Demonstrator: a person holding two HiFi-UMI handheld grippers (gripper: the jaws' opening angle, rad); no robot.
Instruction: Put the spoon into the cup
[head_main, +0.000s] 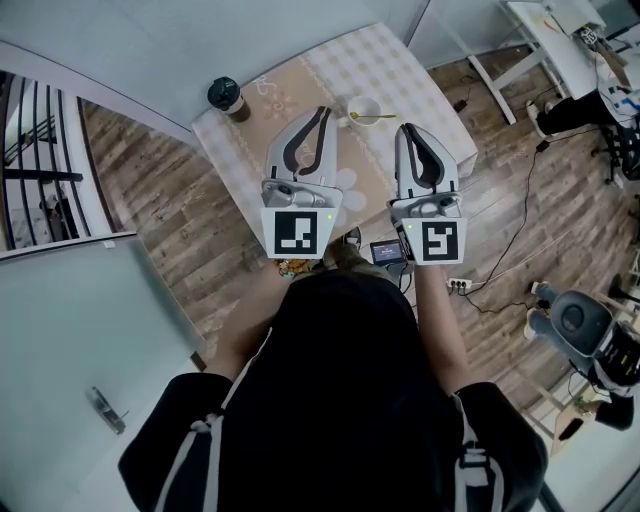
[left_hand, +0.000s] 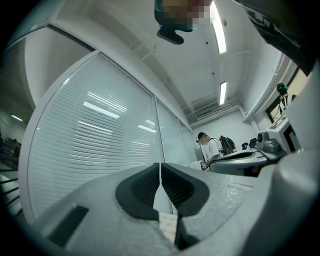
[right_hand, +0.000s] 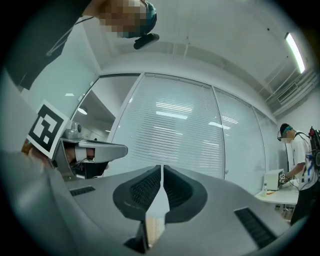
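Observation:
In the head view a small white cup stands on the far part of the table. A thin gold spoon lies across it, its handle sticking out over the rim to the right. Both grippers are held high, close to the camera and well above the table. The left gripper and the right gripper are shut with nothing in them. The left gripper view shows the left gripper aimed at window blinds. The right gripper faces the same blinds. Neither gripper view shows the cup or spoon.
A paper cup with a dark lid stands at the table's far left corner. Wooden floor surrounds the table, with a power strip and cables on the right. A person stands at a desk far off.

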